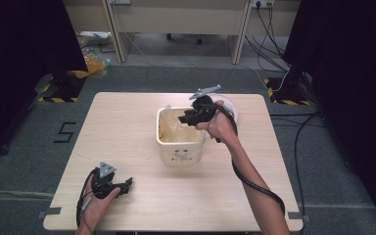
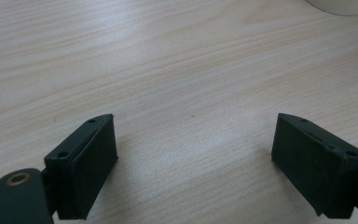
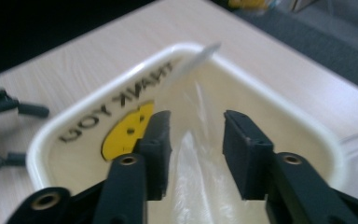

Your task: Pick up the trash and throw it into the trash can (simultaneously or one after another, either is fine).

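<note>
from above, the tub [image 1: 181,134] stood near the middle of the table [image 1: 127,127], and the right gripper [image 1: 186,117] hung over its open top from the 3 o'clock side, nose aimed into it toward 9 o'clock. the left gripper [image 1: 126,185] rested low on the table well off at the tub's 7 o'clock, so the right hand [image 1: 220,125] was plainly the nearer one.

along the left gripper [image 2: 193,154], its jaws stood wide apart over bare wood with nothing between them; a bit of the tub's white wall [image 2: 340,5] showed at 1 o'clock, far ahead.

along the right gripper [image 3: 196,140], the jaws were parted a little, straddling a clear film strip [image 3: 191,186] inside the tub [image 3: 177,51] without yet pinching it. the strip ran straight ahead toward 12 o'clock, its tip [image 3: 200,56] poking over the far rim. i'd judge a squeeze would catch it.
</note>
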The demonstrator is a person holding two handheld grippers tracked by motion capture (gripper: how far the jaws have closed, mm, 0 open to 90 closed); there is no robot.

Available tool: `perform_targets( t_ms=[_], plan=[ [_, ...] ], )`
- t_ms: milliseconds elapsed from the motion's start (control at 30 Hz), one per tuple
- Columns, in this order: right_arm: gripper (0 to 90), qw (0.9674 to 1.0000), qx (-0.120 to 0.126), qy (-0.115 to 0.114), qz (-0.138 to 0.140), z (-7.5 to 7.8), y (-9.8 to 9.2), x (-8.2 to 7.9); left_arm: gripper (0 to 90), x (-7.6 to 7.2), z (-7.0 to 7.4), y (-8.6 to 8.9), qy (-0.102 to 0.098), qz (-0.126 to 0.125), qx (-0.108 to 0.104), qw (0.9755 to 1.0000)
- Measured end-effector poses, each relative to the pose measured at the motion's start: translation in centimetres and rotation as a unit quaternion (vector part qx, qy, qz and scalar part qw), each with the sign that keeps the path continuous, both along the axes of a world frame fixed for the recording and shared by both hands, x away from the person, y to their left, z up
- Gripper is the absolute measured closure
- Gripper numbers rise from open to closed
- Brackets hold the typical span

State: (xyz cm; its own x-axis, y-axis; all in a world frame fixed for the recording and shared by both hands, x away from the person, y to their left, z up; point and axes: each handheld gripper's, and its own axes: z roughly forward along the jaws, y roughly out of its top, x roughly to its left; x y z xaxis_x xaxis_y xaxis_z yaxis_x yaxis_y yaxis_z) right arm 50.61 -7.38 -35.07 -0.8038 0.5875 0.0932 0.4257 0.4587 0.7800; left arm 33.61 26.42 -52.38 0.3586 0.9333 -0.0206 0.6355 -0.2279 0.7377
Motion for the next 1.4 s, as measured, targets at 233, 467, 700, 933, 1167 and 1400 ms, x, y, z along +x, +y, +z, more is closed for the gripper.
perform_targets(
  t_ms=[233, 467, 700, 933, 1167, 1400],
  plan=[
    [51.9, 0.9955, 0.040, -0.025, -0.082, 1.9, -4.7, 0.9, 13.1, 0.0, 0.0, 0.0, 0.000, 0.000, 0.001, 1.0000],
    [54.1, 0.9856, 0.025, -0.013, -0.167, -1.0, -9.9, 2.1, 13.1, 0.0, 0.0, 0.0, 0.000, 0.000, 0.001, 1.0000],
    [54.0, 0.9784, 0.019, 0.000, -0.206, -3.9, -12.8, 2.4, 13.0, 0.0, 0.0, 0.0, 0.000, 0.001, 0.001, 1.0000],
    [53.9, 0.9693, 0.012, 0.020, -0.245, -6.8, -14.9, 3.1, 12.9, 0.0, 0.0, 0.0, 0.000, 0.002, 0.001, 1.0000],
    [54.0, 0.9630, 0.006, 0.036, -0.267, -9.2, -15.5, 3.8, 12.9, 0.0, 0.0, 0.0, -0.001, 0.003, 0.001, 1.0000],
    [54.2, 0.9600, -0.002, 0.046, -0.276, -11.5, -15.2, 4.5, 12.9, 0.0, 0.0, 0.0, -0.001, 0.002, 0.001, 1.0000]
  ],
)
